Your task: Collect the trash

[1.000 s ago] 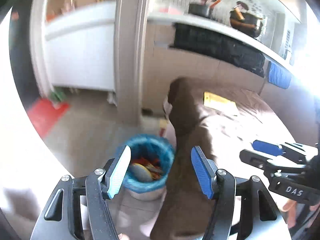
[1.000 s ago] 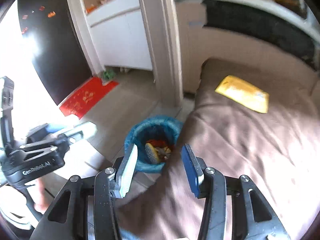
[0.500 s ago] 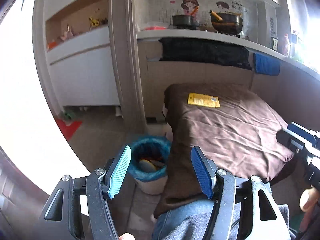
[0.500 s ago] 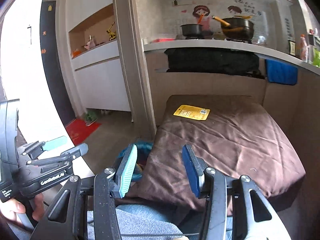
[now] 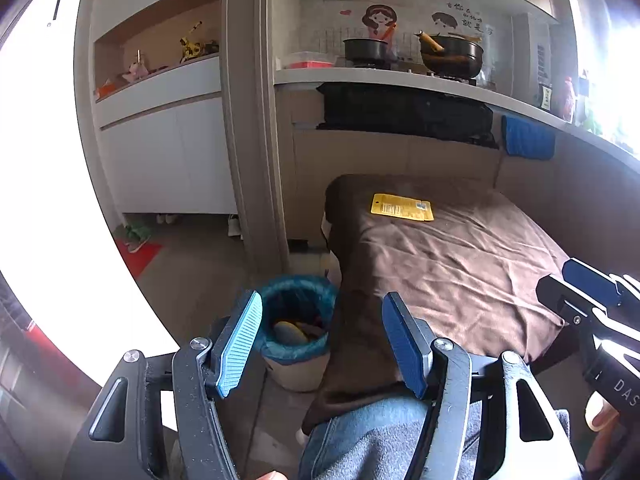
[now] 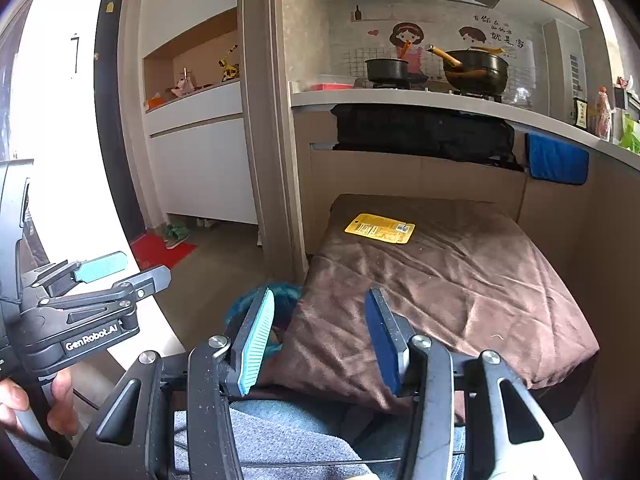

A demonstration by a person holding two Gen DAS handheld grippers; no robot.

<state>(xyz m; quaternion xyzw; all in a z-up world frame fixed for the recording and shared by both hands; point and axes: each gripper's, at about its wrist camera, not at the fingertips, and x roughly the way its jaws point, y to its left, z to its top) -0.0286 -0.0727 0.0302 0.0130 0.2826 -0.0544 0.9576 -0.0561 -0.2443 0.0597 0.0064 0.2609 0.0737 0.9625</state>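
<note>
While yellow packet [image 5: 402, 207] lies flat at far end of brown cloth [image 5: 460, 264], bin [image 5: 298, 320] stands on floor just beside cloth's near left corner, some trash inside, maybe wrappers. Left gripper [image 5: 320, 340] and right gripper [image 6: 318, 340] both wide open, holding nothing. Step looks like reaching for packet. Next: go forward over cloth, pinch packet's edge.

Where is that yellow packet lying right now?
In both views the yellow packet lies flat on the brown cloth, near its far left corner below the kitchen counter, beyond both open grippers.
</note>
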